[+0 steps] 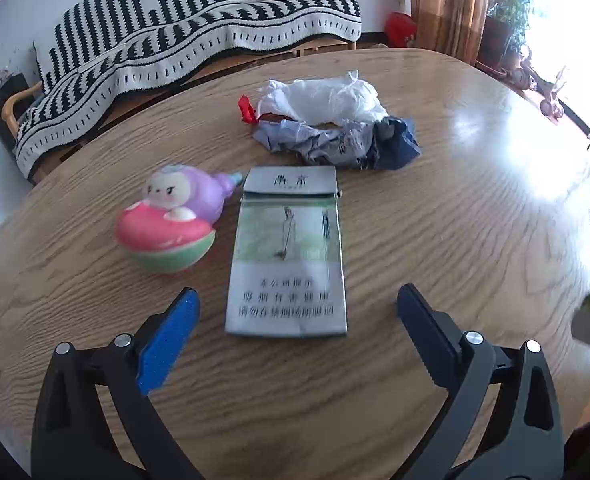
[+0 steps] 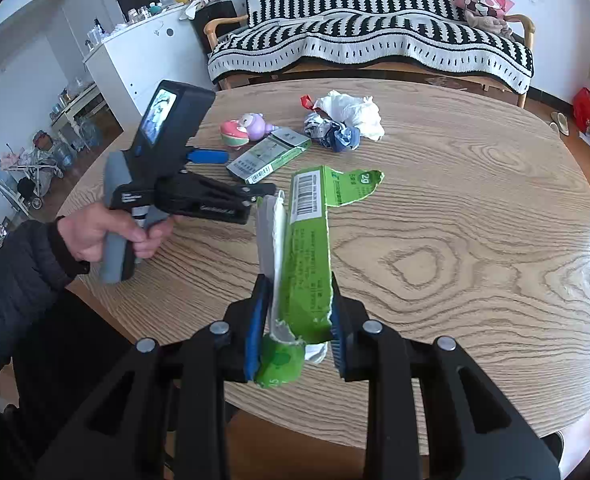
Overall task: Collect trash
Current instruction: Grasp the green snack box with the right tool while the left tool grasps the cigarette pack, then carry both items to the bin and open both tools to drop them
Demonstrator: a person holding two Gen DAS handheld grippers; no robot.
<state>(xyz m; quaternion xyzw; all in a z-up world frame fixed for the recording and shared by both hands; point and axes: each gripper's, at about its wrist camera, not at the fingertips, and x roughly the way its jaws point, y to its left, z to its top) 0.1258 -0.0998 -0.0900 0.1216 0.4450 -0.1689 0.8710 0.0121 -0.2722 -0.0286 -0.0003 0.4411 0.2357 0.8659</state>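
Note:
A grey and green cigarette pack (image 1: 289, 256) lies flat on the wooden table (image 1: 475, 240), just ahead of my open left gripper (image 1: 298, 300); its blue-padded fingers stand either side of the pack's near end. Behind it lie a crumpled blue-grey wrapper (image 1: 335, 142) and a white crumpled plastic bag (image 1: 327, 98). My right gripper (image 2: 297, 312) is shut on a torn green carton (image 2: 307, 240), held above the table. The right wrist view also shows the left gripper (image 2: 231, 174), the pack (image 2: 269, 154), the wrapper (image 2: 333, 132) and the bag (image 2: 351, 110).
A pink, purple and green squishy toy (image 1: 171, 222) sits left of the pack, also in the right wrist view (image 2: 241, 128). A sofa with a striped black-and-white cover (image 1: 183, 36) stands beyond the table. A white cabinet (image 2: 135, 60) stands at the left.

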